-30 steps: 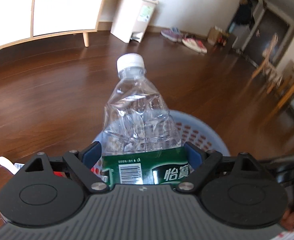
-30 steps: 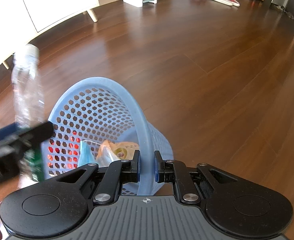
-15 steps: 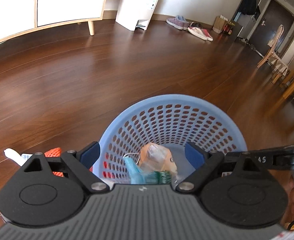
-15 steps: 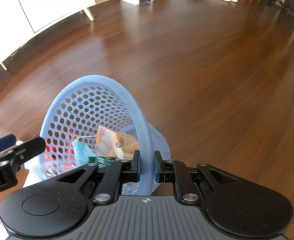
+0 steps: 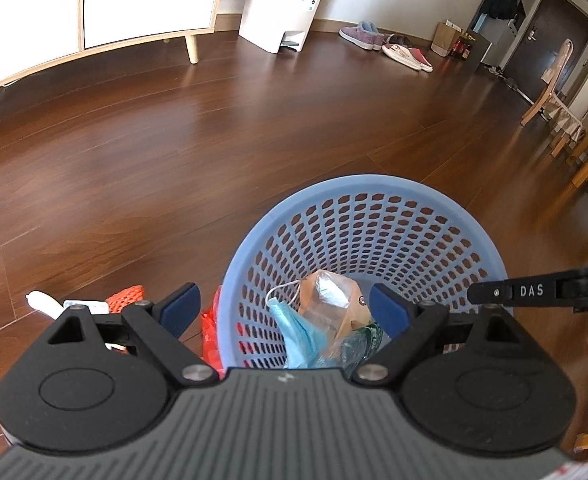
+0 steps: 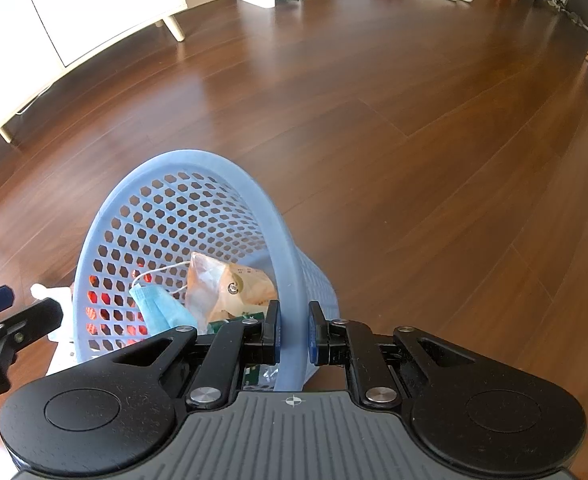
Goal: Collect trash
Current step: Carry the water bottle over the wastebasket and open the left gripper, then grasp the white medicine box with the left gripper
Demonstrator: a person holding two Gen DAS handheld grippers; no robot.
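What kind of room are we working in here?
Most likely a home living room or entry area: dark wood floor, shoes lined up by the wall, a white sideboard on wooden legs, a white pedal bin, and dining chairs near the door.

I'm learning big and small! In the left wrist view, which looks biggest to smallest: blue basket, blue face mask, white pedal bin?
1. Blue basket
2. White pedal bin, though farther away
3. Blue face mask, partly hidden

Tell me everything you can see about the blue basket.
The blue basket looks like pale plastic: a smooth round rim over walls pierced with hexagonal holes. It stands on the wooden floor. The right tongs are shut on its near rim. Inside lie a blue face mask, a brown wrapper and a clear bottle.
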